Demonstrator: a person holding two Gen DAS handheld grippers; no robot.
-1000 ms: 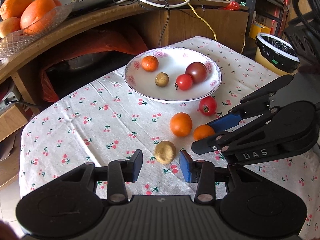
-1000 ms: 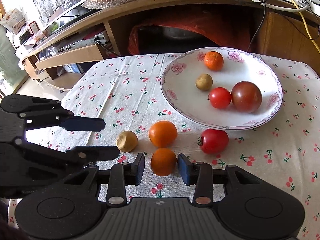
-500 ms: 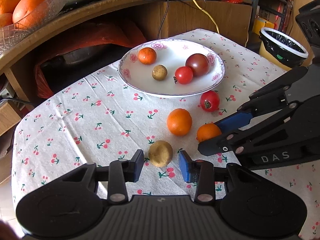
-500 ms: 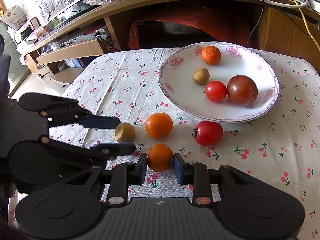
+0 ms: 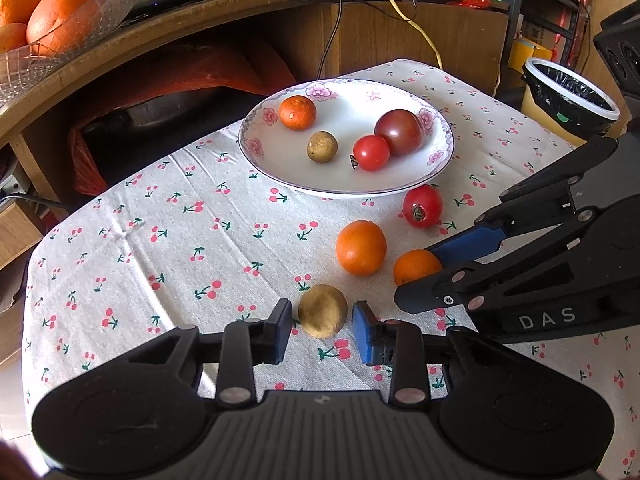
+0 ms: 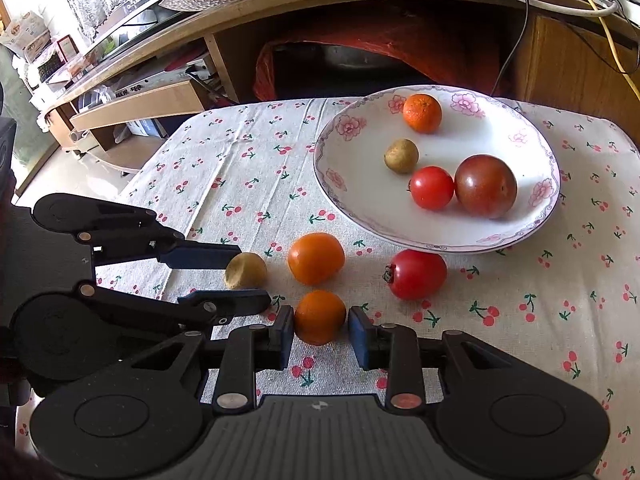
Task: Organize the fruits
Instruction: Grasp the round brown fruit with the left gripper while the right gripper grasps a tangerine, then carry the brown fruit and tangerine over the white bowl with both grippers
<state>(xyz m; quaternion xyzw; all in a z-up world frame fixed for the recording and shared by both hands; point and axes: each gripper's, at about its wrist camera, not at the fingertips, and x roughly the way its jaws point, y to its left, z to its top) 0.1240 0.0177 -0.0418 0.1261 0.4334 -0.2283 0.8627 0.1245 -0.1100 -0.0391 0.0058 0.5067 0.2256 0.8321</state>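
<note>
both grippers are angled down over the cherry-print tablecloth (image 5: pixel 168 248), each straddling a fruit that sits on the cloth. the left gripper (image 5: pixel 322 330) has the small tan fruit (image 5: pixel 322 317) between its blue pads; its jaws have just been closing in, yet a sliver of cloth shows on either side of the fruit, so it isn't pinched. the right wrist view shows that same tan fruit (image 6: pixel 245 271) from the side, sitting between the left gripper's two long fingers. the right gripper (image 6: pixel 320 334) brackets the small orange (image 6: pixel 320 316); its jaws have just eased apart a touch, the left pad looks to be touching the skin and the right pad stands just clear, so nothing is really gripped. in the left wrist view that orange (image 5: pixel 416 266) is half hidden behind the lower finger. on the cloth beyond sit a bigger orange (image 6: pixel 316 258) and a red tomato (image 6: pixel 416 274), the tomato just beside the near rim of the flowered plate (image 6: pixel 352 216). the plate holds a mandarin (image 6: pixel 422 113), a tan fruit, a red tomato and a dark tomato (image 6: pixel 485 185). only the left view shows the lined bin (image 5: pixel 568 98) at far right; only the right view shows the low wooden shelf (image 6: pixel 132 104) at far left.
</note>
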